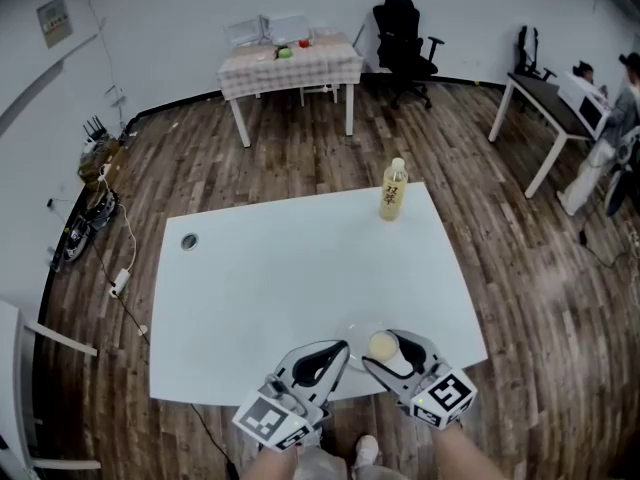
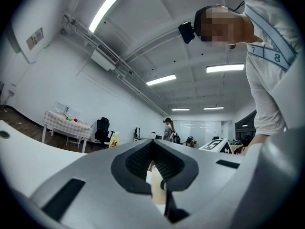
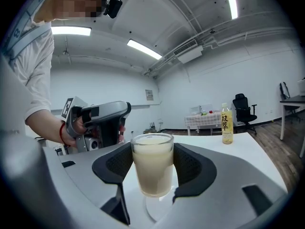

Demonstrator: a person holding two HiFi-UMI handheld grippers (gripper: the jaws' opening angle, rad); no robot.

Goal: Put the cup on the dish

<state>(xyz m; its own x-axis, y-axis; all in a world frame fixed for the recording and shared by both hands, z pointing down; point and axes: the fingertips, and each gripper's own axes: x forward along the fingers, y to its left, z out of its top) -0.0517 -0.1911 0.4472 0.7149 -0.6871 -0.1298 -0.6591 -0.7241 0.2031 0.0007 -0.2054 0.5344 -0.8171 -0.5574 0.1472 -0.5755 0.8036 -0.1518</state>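
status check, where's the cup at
Grippers: left gripper shut, empty; right gripper shut on cup. Cup over dish, contact unclear. Bottle far off, not blocking.

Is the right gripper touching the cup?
Touching. In the right gripper view, the right gripper presses both pads against the cup, with no gap.
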